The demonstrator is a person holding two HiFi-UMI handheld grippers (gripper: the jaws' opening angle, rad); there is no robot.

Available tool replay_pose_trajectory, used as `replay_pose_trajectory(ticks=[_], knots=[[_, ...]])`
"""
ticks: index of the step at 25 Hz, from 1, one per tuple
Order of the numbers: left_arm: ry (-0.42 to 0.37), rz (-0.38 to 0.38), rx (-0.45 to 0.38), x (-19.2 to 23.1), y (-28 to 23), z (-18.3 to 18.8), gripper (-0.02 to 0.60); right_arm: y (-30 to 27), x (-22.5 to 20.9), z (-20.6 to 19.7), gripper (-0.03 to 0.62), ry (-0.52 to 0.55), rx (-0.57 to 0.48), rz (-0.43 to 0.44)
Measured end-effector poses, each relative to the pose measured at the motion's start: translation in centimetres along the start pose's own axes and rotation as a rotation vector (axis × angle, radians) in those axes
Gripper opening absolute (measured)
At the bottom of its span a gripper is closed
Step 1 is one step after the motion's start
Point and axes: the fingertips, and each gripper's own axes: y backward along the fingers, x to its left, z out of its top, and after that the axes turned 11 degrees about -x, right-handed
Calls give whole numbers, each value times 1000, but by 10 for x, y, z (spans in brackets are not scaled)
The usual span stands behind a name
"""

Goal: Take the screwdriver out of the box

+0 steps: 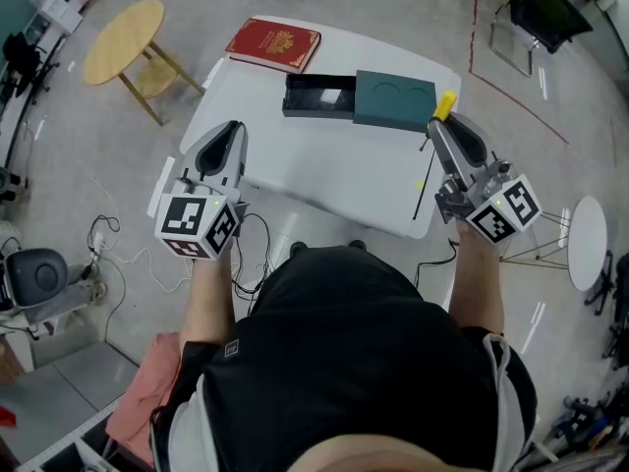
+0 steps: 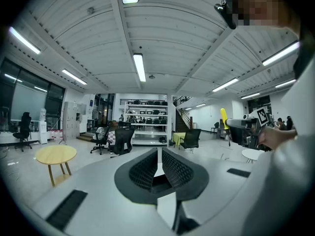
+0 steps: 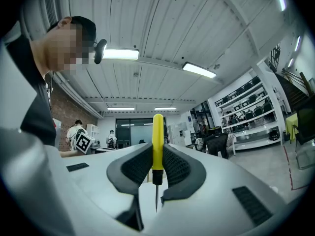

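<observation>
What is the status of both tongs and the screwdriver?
Left tongs shut, empty. Right tongs shut on yellow-handled screwdriver, clear of the open dark green box. Nothing in the way.

We note the left gripper [image 2: 160, 151] with jaws drawn together and empty, a round wooden table [image 2: 55, 155] at left, and the right gripper [image 2: 231, 126] holding a yellow screwdriver [image 2: 224, 117] upright at right.

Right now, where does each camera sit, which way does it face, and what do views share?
Head view: head-mounted, steeply down onto table and box; left gripper, right gripper, forearms, torso show.
Left gripper view: on left gripper, level across the room; its empty jaws show.
Right gripper view: on right gripper, slightly upward; jaws hold screwdriver; shoulder shows.
Shared: screwdriver in all three.
</observation>
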Motion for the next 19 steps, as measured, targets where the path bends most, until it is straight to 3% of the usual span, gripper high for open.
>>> replay_pose_trajectory(ticks=[19], knots=[[4, 5, -2, 3, 1, -1, 40, -2, -2, 0, 75, -16, -17, -8]])
